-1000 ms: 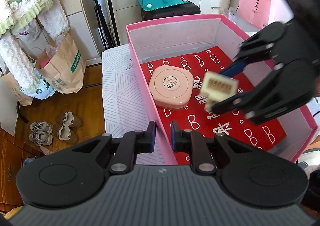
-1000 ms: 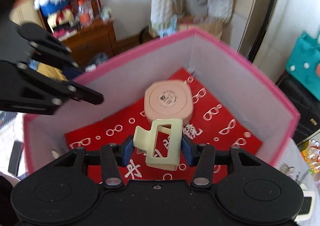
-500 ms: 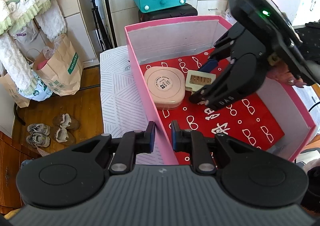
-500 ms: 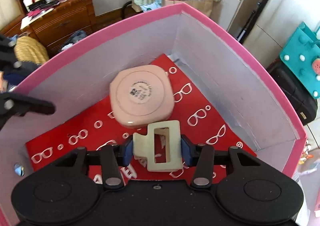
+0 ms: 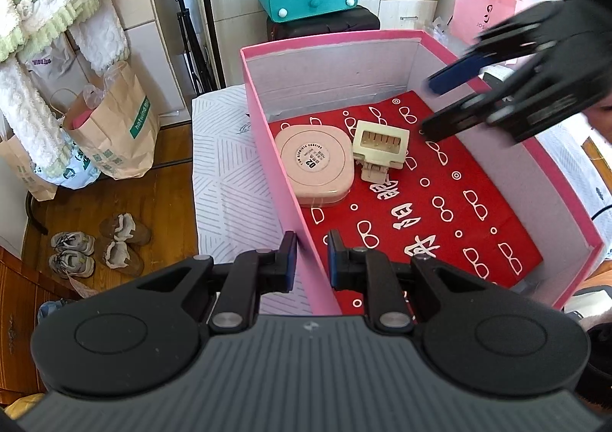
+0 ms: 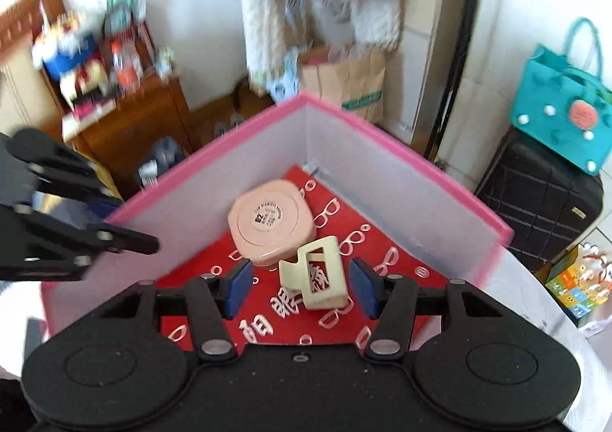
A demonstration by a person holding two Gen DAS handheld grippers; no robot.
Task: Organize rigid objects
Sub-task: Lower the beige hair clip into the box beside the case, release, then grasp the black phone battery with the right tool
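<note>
L to R, left wrist view: wood floor w/ shoes (image 5: pixel 97 248) and a brown paper bag (image 5: pixel 114 133), then a white patterned cloth (image 5: pixel 229 179), then the pink box (image 5: pixel 264 133) sitting on it. Left gripper (image 5: pixel 310 260) is clamped on the box's near side wall, one pad outside, one inside, jaws nearly closed on the thin cardboard. Inside the box, on the red glasses-print liner (image 5: pixel 440 217): pink compact case (image 5: pixel 315 166) up against the left wall, and just to its right, touching or almost touching, the cream hair claw clip (image 5: pixel 378 149), lying flat on the liner, teeth side showing. Further R, right gripper (image 5: pixel 428 106) hangs above the box's far-right part, blurred, jaws apart, nothing between them. Right wrist view confirms: right gripper (image 6: pixel 300 288) has just been opening its jaws, blue pads stand clear of the hair claw clip (image 6: pixel 315 275) on both sides, clip no longer gripped, resting on the liner beside the compact case (image 6: pixel 271 225). Left gripper (image 6: pixel 126 229) seen at far left on the box (image 6: pixel 401 179) wall. Teal felt bag (image 6: pixel 562 110) on a black suitcase (image 6: pixel 535 202) at far R.
</note>
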